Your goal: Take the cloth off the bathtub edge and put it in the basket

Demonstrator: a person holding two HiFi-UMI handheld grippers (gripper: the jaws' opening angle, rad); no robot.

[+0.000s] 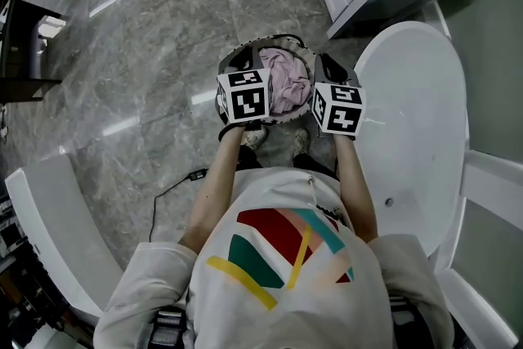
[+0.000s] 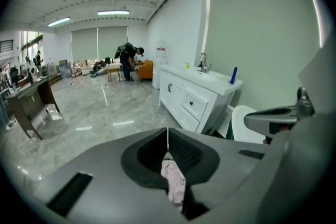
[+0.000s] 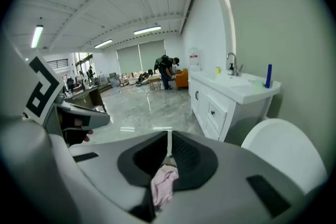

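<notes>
Pink cloth (image 1: 286, 82) pictured piled in basket (image 1: 231, 60) on floor, next to bathtub (image 1: 409, 135). L hand-held gripper (image 2: 168, 136) and R hand-held gripper (image 3: 169, 139) held just above, jaws closed together.

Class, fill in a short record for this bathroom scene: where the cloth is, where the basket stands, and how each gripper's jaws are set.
cloth: pink cloth, bunched inside the basket
basket: basket on the floor, beside the bathtub
left gripper: jaws together, over the basket's left rim
right gripper: jaws together, over the basket's right rim
bathtub edge: no cloth seen on it
</notes>
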